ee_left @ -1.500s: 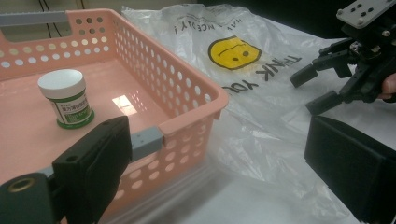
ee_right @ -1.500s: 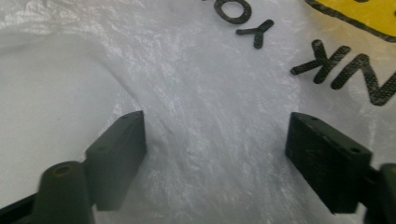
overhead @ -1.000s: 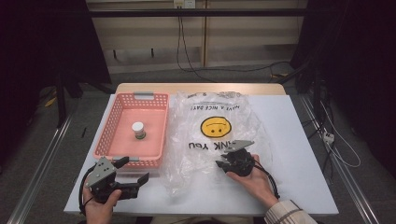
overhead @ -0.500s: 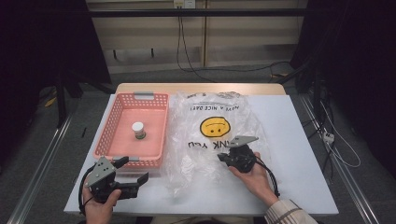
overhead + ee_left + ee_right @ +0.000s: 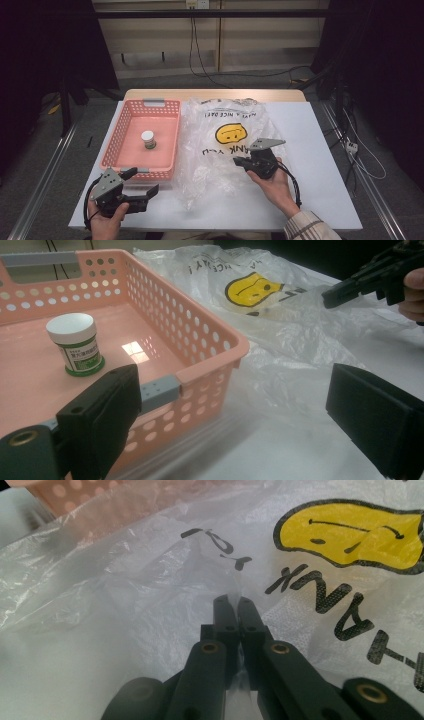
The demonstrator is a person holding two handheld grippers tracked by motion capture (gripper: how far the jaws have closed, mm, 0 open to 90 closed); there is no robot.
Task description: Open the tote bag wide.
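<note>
A clear plastic bag (image 5: 220, 150) with a yellow smiley face (image 5: 350, 532) lies crumpled on the white table (image 5: 320, 150). My right gripper (image 5: 240, 162) is shut on a pinch of the bag's film (image 5: 233, 600) and holds it slightly raised. Left of the bag stands a pink perforated basket (image 5: 170, 150) holding a small white-lidded jar (image 5: 148, 139) with a green label (image 5: 75, 342). My left gripper (image 5: 141, 182) rests wide open at the table's front left, with the basket's near corner (image 5: 210, 365) in front of its jaws and nothing between them. The right gripper (image 5: 345, 290) also appears far right in the left gripper view.
The basket has a grey handle (image 5: 154, 102) at its far end. Bare white table lies right of the bag and along the front edge (image 5: 225, 220). Cables (image 5: 200, 55) run over the floor beyond the table.
My right gripper has closed on the bag and risen a little, pulling a fold of film up with it. The left gripper has stayed put.
</note>
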